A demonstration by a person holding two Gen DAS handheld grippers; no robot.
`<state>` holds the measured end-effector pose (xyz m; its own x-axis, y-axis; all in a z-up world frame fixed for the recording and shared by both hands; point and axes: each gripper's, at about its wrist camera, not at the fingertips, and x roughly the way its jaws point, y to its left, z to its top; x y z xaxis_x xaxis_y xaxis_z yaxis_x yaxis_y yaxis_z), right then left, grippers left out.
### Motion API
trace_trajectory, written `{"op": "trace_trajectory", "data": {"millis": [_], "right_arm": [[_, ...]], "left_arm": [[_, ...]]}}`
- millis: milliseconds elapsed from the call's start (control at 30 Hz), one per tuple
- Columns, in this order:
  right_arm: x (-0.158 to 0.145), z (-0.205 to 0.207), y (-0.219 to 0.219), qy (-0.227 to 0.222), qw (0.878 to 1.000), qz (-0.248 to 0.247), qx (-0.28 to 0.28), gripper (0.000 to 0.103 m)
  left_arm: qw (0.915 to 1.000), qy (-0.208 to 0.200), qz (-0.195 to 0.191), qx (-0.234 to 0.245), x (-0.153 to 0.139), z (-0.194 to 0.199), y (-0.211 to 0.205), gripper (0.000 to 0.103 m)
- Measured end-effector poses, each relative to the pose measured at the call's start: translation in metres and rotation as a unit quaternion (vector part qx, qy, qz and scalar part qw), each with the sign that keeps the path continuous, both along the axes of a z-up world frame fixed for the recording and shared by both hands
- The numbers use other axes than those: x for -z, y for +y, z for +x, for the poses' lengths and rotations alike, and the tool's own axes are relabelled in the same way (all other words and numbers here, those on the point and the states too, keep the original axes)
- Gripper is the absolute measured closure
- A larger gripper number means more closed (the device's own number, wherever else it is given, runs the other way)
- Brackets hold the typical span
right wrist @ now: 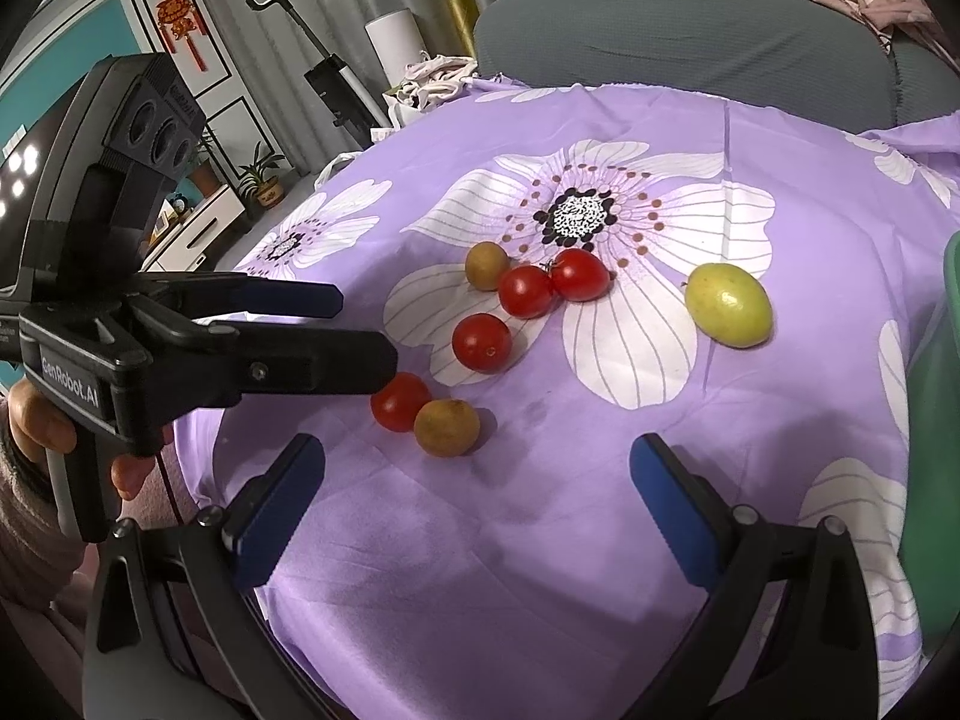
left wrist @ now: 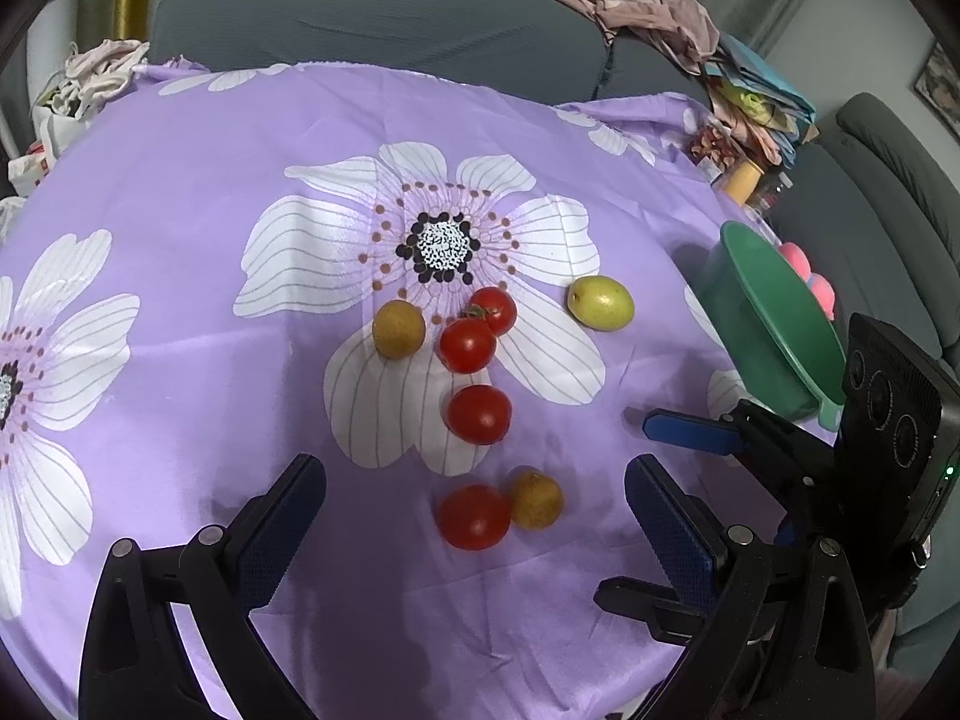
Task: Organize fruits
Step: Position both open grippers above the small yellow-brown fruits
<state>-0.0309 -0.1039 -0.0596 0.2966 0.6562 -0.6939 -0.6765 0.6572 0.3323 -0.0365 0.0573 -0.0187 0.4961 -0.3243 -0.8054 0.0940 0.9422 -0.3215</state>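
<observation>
Left gripper [left wrist: 474, 516]: jaws wide apart, empty, hovering over the purple cloth [left wrist: 180, 180]; nearest tomato [left wrist: 473, 517] and small brown fruit [left wrist: 534, 500] lying between and just ahead of the fingertips, touching each other.
Right gripper [right wrist: 474, 495]: jaws spread, nothing held; same pair seen ahead and left of its tips, partly under the left gripper's finger.
Remaining fruit: one tomato [left wrist: 479, 414] farther ahead of the left gripper; two touching tomatoes [left wrist: 477, 330] and a second brown fruit [left wrist: 398, 329] beyond that; yellow-green fruit [left wrist: 600, 302] ahead and right.
Green bowl [left wrist: 774, 324]: right of the left gripper, at the cloth's edge; pink items inside, otherwise hard to read.
Risk, pair contact: closing on the nearest tomato likely to nudge its brown neighbour and send it rolling.
Risk, round skins: off-centre pinch apt to squirt a tomato sideways; hard squeeze apt to split it.
Risk, loose cloth: dragged fingertips could pucker the fabric and set the fruit rolling toward the edge.
Risk, crowding: both grippers aimed at the same pair, so a clash of fingers possible.
Risk, bowl: perched near the edge, liable to tip if knocked.
</observation>
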Motion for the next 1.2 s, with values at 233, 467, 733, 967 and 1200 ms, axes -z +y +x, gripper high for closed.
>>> {"op": "trace_trajectory", "data": {"millis": [233,467,733,967,1200], "right_arm": [[0.0,0.0,0.0,0.002,1.0,0.003,-0.001,0.001],[0.0,-0.001,0.001,0.003,1.0,0.004,-0.001,0.001],[0.0,-0.002,0.004,0.003,1.0,0.003,-0.004,0.002],[-0.003,-0.002,0.005,0.004,1.0,0.0,-0.003,0.002],[-0.007,-0.001,0.001,0.005,1.0,-0.001,0.011,0.003]], "left_arm": [[1.0,0.001,0.0,0.002,0.0,0.0,-0.001,0.004],[1.0,0.0,0.0,0.004,0.001,-0.001,-0.001,0.004],[0.9994,-0.015,0.015,0.029,-0.01,0.001,-0.007,0.004],[0.9981,-0.026,0.021,0.051,-0.018,0.004,-0.002,0.003],[0.9976,-0.03,0.021,0.058,-0.021,0.008,0.006,0.004]]}}
